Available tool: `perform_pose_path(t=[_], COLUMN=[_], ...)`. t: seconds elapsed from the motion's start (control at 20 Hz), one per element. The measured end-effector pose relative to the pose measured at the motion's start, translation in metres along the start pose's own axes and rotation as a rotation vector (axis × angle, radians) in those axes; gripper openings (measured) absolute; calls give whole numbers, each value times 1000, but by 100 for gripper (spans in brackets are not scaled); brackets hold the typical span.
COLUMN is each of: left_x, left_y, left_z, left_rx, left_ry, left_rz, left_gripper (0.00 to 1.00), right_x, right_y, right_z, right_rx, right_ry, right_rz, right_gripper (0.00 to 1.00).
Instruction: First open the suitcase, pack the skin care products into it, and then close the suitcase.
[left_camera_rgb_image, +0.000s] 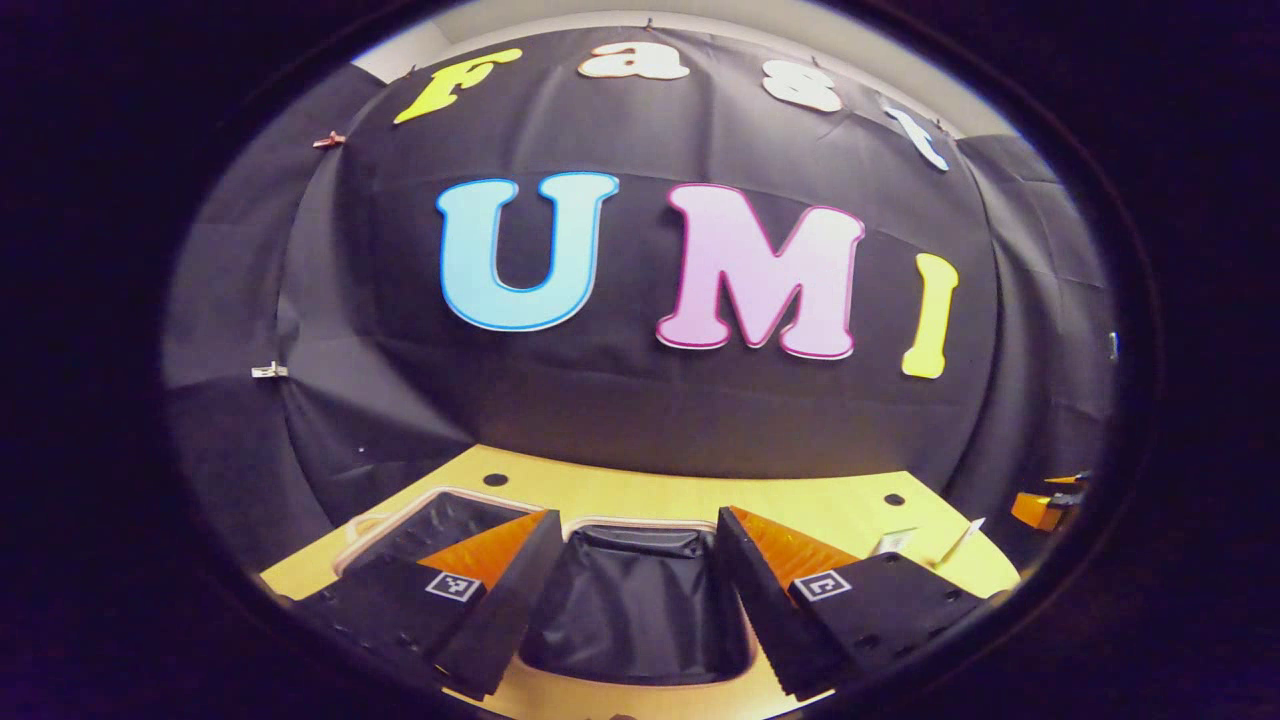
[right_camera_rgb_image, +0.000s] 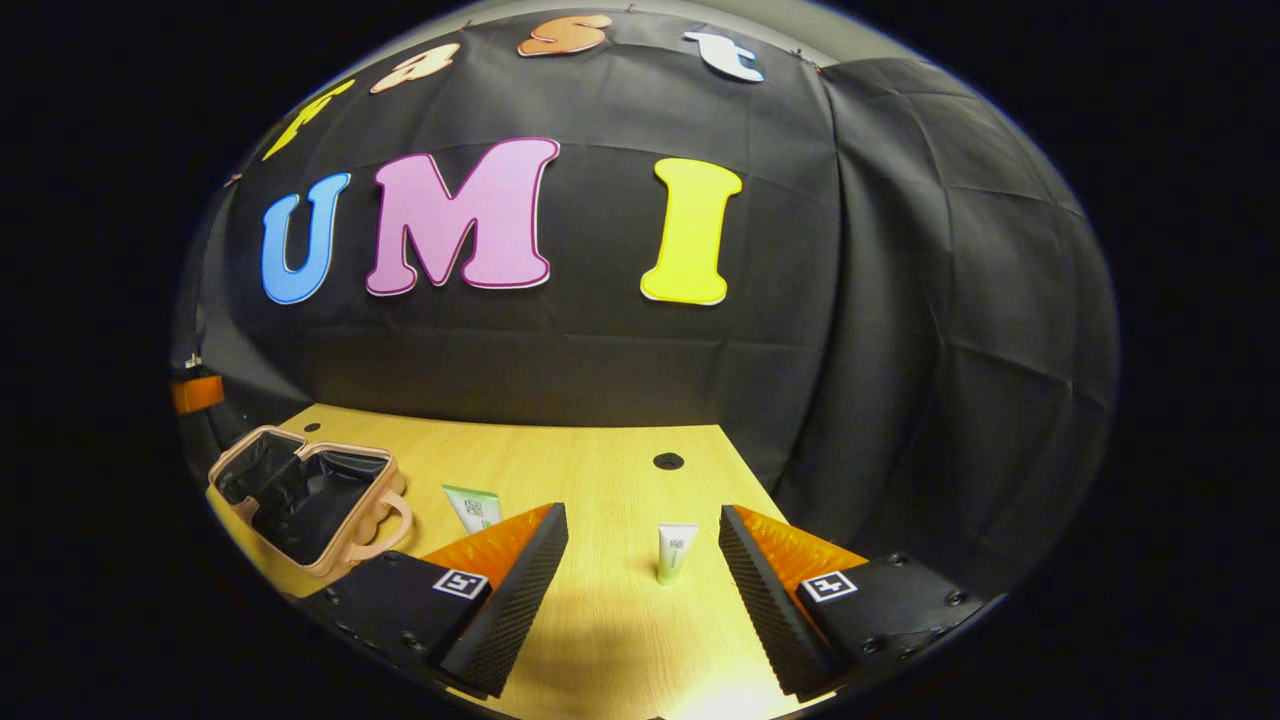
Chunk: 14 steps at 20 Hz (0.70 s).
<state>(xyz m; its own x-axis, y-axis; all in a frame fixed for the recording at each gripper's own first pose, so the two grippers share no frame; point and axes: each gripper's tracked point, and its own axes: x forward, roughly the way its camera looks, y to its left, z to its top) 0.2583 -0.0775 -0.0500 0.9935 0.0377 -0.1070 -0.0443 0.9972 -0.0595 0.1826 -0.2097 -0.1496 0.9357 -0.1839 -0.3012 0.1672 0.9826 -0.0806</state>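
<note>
Right gripper view, upright tube (right_camera_rgb_image: 675, 552), left gripper view, open suitcase (left_camera_rgb_image: 632, 610)

Left view nearer; both share suitcase (left_camera_rgb_image: 630, 610), table (right_camera_rgb_image: 600, 470).

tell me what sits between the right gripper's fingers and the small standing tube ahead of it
Nothing: in the right gripper view, bare wooden table runs from the open right gripper to the upright tube, which stands apart from both fingers.

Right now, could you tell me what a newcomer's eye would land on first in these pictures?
The open suitcase lies flat at the table's left, its dark lining bare. A small tube stands upright between the open right gripper fingers, apart from them; another tube lies nearer the suitcase. The left gripper hovers open over the lining.
</note>
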Motion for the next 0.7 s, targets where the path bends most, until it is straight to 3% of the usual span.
perform_pose_path(t=[0.1,0.35,0.7], left_x=[5,33,102], left_y=[-54,-173,-244], left_z=[-22,-119,-191], left_rx=[-10,-51,-6], left_ry=[3,162,245], left_rz=[-58,-268,-356], left_gripper=[97,98,96], right_x=[5,30,77], right_y=[-6,-17,-30], right_z=[-9,-40,-88], right_rx=[9,26,-18], right_ry=[13,57,74], right_rz=[-3,-7,2], right_gripper=[97,97,97])
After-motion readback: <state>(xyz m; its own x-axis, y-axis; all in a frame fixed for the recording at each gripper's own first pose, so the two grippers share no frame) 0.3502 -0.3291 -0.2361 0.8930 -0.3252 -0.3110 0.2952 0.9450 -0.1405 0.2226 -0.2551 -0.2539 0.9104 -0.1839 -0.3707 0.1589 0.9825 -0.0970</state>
